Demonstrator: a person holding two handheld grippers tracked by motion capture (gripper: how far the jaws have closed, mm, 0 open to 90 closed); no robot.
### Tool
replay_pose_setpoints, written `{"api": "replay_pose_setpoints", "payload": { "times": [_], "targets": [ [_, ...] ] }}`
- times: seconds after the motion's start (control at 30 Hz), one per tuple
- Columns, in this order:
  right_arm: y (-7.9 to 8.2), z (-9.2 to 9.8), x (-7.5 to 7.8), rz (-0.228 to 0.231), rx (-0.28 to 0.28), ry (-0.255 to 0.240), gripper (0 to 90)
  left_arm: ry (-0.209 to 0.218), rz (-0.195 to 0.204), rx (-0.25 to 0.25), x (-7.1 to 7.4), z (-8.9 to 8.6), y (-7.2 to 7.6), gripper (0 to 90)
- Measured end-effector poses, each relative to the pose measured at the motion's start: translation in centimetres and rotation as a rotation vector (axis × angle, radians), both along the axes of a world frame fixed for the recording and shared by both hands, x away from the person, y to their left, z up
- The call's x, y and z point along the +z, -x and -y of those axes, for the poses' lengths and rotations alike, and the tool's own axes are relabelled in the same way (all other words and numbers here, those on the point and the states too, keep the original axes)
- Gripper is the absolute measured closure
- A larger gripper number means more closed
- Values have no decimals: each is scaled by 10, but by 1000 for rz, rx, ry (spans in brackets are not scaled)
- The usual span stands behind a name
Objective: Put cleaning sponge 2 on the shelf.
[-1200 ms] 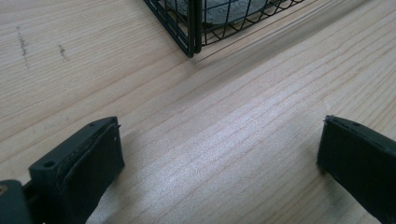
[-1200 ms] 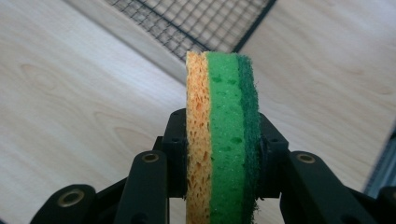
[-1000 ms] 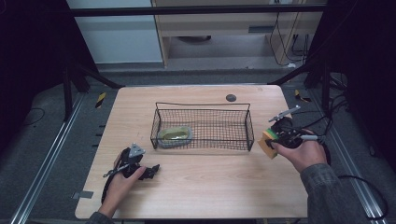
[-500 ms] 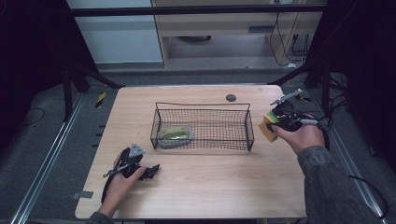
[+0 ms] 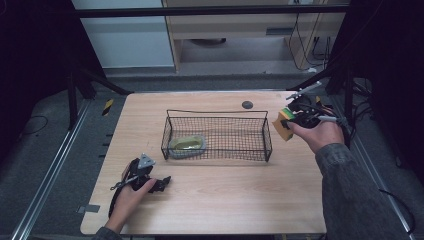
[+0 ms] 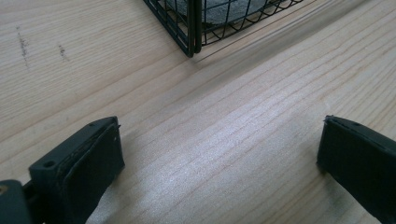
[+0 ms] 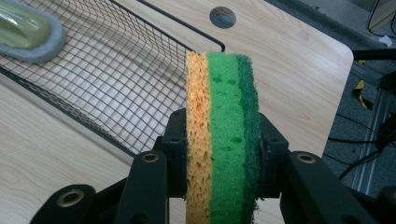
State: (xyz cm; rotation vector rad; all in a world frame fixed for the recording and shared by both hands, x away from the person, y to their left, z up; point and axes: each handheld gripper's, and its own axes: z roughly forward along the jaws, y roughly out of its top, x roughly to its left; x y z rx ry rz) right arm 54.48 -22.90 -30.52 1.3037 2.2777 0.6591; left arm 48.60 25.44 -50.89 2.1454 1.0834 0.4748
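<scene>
An orange and green sponge (image 7: 222,140) stands on edge between the jaws of my right gripper (image 7: 219,154), which is shut on it. In the high view that gripper (image 5: 292,121) holds the sponge (image 5: 283,125) in the air just right of a black wire basket (image 5: 218,118). A grey-rimmed green item (image 5: 187,145) lies in the basket's left end and appears in the right gripper view too (image 7: 23,30). My left gripper (image 5: 161,183) rests on the table near its front left, jaws wide open over bare wood (image 6: 219,154), with the basket's corner (image 6: 192,32) ahead of it.
A small dark round disc (image 5: 247,104) sits on the wooden table (image 5: 225,200) behind the basket, also seen past the sponge (image 7: 222,17). Cables trail off the table's right edge. Dark frame posts stand at both back corners.
My right gripper has lifted the sponge off the table and carried it up and back, beside the basket's right end. The left gripper has stayed where it was.
</scene>
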Motion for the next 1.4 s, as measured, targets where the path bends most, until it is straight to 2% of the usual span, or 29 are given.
{"api": "replay_pose_setpoints", "payload": {
  "times": [0.23,0.4,0.6,1.3,1.4],
  "targets": [
    [-8,-16,6,36,17,-10,640,0,0,-1,0,0,0,0],
    [-10,-27,2,35,29,-3,640,0,0,-1,0,0,0,0],
    [-13,-37,0,55,39,4,641,1,-1,-3,0,0,0,0],
    [-25,-46,-8,62,34,-18,641,1,0,-6,0,0,-1,0],
    [-28,-48,-10,63,39,-10,641,1,0,-7,0,0,-1,0]
  ]
}}
